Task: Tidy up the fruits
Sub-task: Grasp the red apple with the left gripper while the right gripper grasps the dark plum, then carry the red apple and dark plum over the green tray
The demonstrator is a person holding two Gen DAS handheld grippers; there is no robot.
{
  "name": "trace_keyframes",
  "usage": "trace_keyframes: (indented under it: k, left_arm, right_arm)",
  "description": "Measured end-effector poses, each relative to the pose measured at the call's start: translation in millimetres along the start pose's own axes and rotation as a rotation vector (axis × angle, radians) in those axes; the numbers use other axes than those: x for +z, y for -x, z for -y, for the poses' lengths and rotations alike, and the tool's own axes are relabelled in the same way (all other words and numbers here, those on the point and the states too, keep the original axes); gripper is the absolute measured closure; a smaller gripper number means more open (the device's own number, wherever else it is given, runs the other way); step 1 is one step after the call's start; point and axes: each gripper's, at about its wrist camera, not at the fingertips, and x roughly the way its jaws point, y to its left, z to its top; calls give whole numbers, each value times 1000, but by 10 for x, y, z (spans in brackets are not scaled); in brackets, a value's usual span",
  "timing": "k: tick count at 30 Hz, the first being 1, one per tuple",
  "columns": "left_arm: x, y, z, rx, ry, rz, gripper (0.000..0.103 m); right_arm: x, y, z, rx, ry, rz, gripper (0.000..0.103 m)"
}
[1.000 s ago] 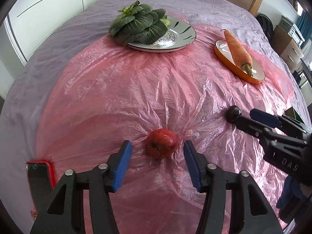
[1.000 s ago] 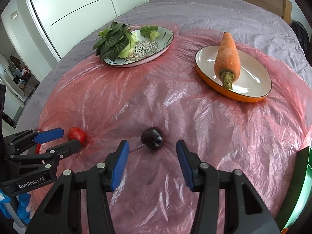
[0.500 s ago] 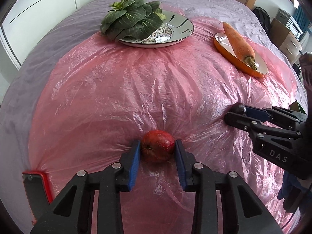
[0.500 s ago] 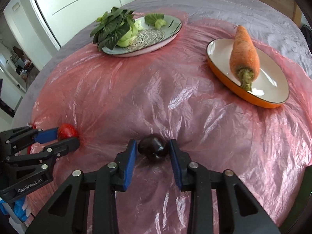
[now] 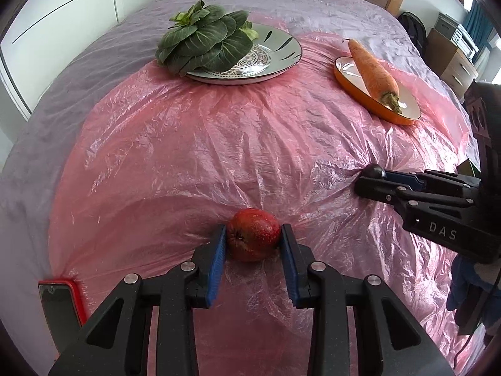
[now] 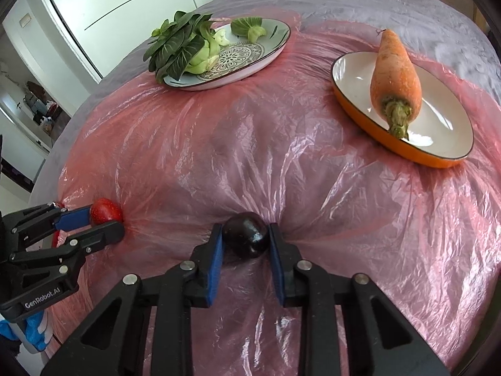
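Note:
A red pomegranate-like fruit [image 5: 253,238] rests on the pink plastic sheet [image 5: 219,144], and my left gripper [image 5: 253,244] is shut on it, both blue pads pressing its sides. A dark purple plum [image 6: 246,238] lies on the same sheet with my right gripper [image 6: 245,244] shut on it. From the left wrist view the right gripper [image 5: 369,177] shows at the right with the plum [image 5: 374,170] at its tips. In the right wrist view the left gripper [image 6: 103,219] holds the red fruit [image 6: 105,214] at the left.
At the back, a patterned plate [image 5: 269,59] carries leafy greens [image 5: 203,42]. An orange-rimmed dish [image 6: 404,106] at the back right holds a carrot [image 6: 394,75]. A red-cased phone [image 5: 61,300] lies at the sheet's near left corner. Grey bedding [image 5: 62,72] surrounds the sheet.
Both grippers went from standing wide on either side of their fruit to closing on it. The right gripper also came a little lower and nearer the plum.

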Motion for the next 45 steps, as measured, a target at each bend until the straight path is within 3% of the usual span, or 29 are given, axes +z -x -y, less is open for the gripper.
trace_keyframes:
  k: [15, 23, 35, 41, 45]
  left_arm:
    - [61, 310, -10, -34, 25, 52, 74]
    - [-77, 461, 201, -40, -13, 37, 74]
    - [-639, 744, 1169, -154, -189, -55, 74]
    - [-1063, 877, 1833, -255, -341, -143, 74]
    - [-1324, 935, 2352, -341, -446, -197, 74]
  right_arm:
    - [-102, 426, 22, 55, -67, 91, 66]
    - [-404, 797, -100, 99, -79, 110, 66]
    - [-1482, 1308, -162, 124, -121, 28, 66]
    - [-2259, 1634, -6, 109, -208, -70, 66]
    - [-2811, 2002, 260, 50, -318, -103, 66]
